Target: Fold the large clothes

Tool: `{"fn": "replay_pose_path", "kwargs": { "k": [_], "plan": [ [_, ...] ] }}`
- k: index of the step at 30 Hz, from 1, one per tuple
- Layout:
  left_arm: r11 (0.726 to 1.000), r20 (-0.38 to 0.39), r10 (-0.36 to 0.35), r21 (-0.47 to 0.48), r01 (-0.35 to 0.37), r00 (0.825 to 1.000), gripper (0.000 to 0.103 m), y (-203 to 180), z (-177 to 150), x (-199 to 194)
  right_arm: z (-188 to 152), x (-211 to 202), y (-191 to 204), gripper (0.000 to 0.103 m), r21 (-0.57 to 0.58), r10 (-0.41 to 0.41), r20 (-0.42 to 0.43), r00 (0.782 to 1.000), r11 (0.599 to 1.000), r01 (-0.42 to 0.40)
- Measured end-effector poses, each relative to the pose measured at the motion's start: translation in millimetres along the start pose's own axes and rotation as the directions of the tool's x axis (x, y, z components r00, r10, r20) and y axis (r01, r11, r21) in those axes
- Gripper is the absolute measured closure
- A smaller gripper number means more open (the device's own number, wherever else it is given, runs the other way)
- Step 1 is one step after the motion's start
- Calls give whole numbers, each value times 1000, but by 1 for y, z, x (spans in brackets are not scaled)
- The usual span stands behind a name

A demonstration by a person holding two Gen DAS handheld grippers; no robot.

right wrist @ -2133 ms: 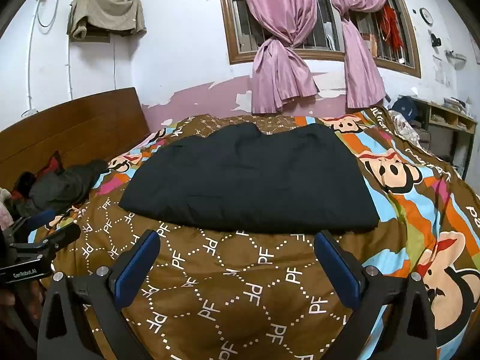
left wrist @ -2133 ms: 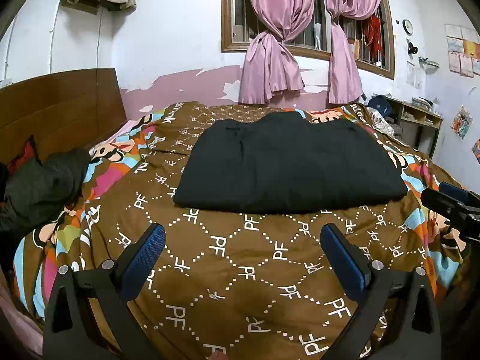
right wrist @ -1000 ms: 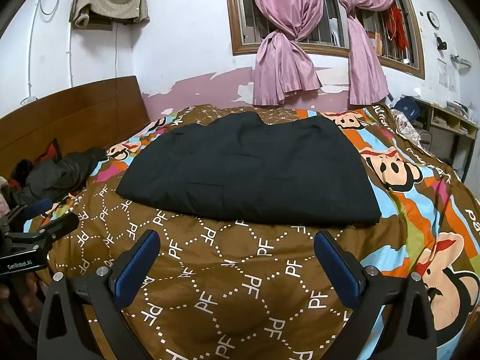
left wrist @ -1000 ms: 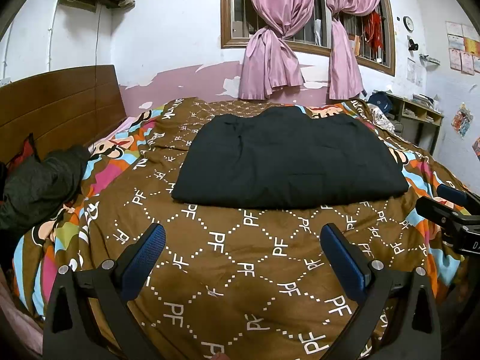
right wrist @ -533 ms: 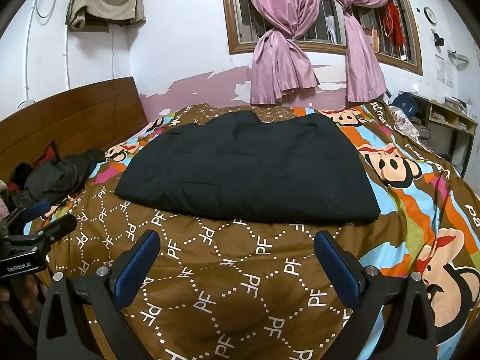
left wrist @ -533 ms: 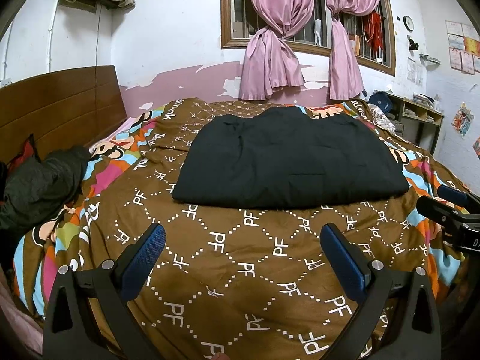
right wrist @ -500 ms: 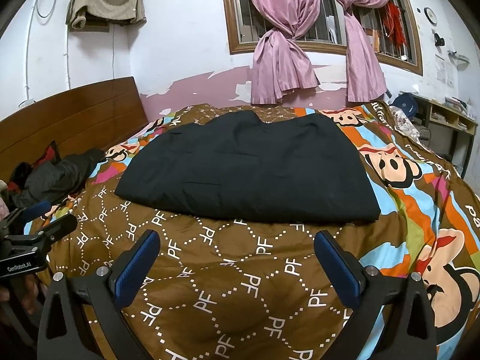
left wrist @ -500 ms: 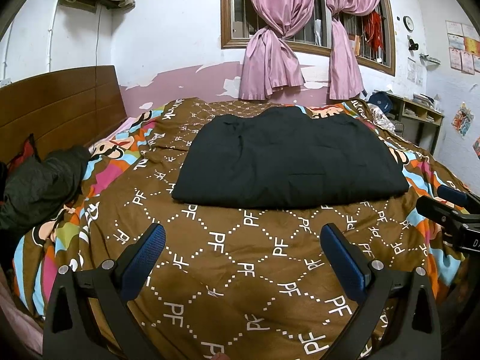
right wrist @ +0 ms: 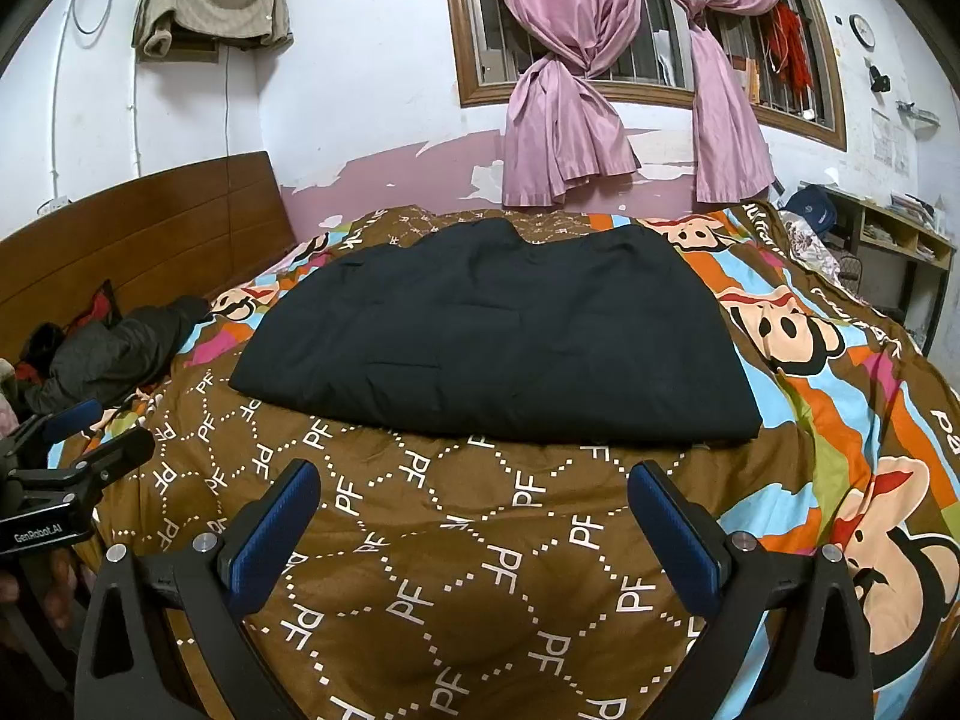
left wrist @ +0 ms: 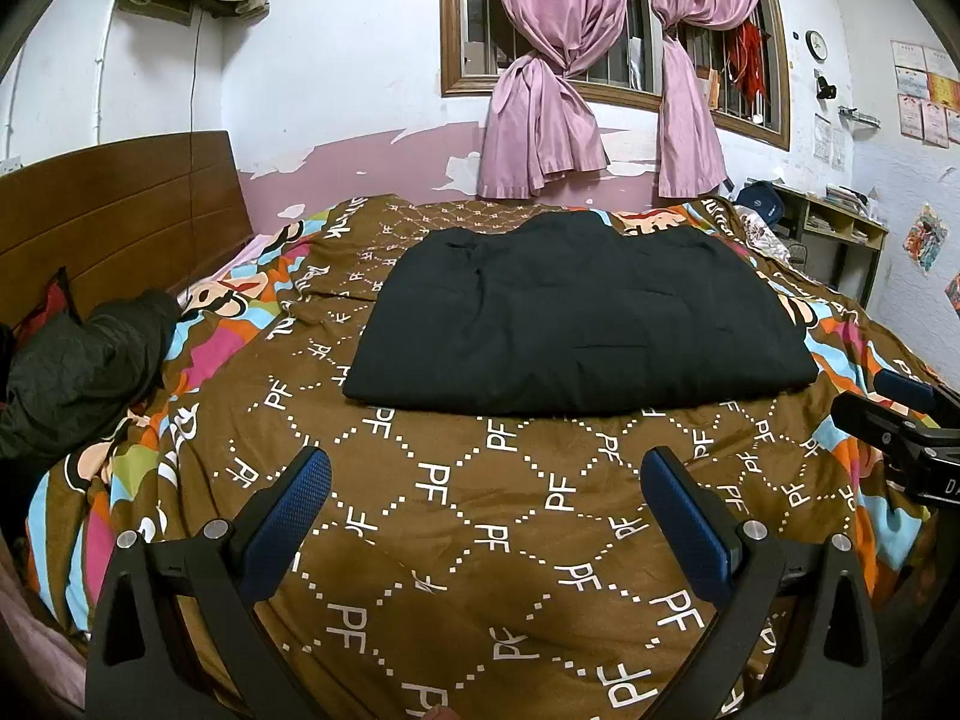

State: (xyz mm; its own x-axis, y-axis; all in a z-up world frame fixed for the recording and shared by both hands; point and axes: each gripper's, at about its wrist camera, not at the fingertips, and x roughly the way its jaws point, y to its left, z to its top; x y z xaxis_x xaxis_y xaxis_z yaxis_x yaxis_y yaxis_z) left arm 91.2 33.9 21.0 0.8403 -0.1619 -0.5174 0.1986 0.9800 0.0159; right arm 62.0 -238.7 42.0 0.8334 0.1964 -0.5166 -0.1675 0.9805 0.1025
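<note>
Left wrist view: the left gripper (left wrist: pixel 486 501) is being held released above the near part of the bed, its two blue-padded fingers (left wrist: pixel 288 519) spread wide with nothing between them. A black garment (left wrist: pixel 576 318) is being shown folded into a broad flat rectangle, lying on the brown patterned bedspread (left wrist: pixel 480 534) beyond the fingers and apart from them. At the right edge of this view, the right gripper (left wrist: pixel 900 414) is being seen from the side, near the right corner of the garment but not touching it.

In the right wrist view, the right gripper (right wrist: pixel 474 507) is likewise being held wide apart and empty over the near bedspread (right wrist: pixel 456 546), with the black garment (right wrist: pixel 498 342) lying farther off, its near edge just beyond the fingertips. The left gripper (right wrist: pixel 78 450) is being seen at the left edge, with part of a hand (right wrist: pixel 48 588) below it.

A dark crumpled jacket (left wrist: pixel 84 360) is being left at the far left of the bed, next to the wooden headboard (left wrist: pixel 120 210). Pink curtains (left wrist: pixel 540 90), knotted at the middle, are being hung over the window on the far wall, and a beige cloth (right wrist: pixel 210 0) is being draped high on the wall at the left.
</note>
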Motion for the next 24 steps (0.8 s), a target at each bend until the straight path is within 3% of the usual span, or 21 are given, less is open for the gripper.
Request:
{"fn": "replay_pose_path", "kwargs": {
  "k": [24],
  "plan": [
    [1000,-11,-17,-12,17,1000,2,3,-2,-1,0,1,-1,0,0,2,-3,1000,1000,-2]
  ]
}}
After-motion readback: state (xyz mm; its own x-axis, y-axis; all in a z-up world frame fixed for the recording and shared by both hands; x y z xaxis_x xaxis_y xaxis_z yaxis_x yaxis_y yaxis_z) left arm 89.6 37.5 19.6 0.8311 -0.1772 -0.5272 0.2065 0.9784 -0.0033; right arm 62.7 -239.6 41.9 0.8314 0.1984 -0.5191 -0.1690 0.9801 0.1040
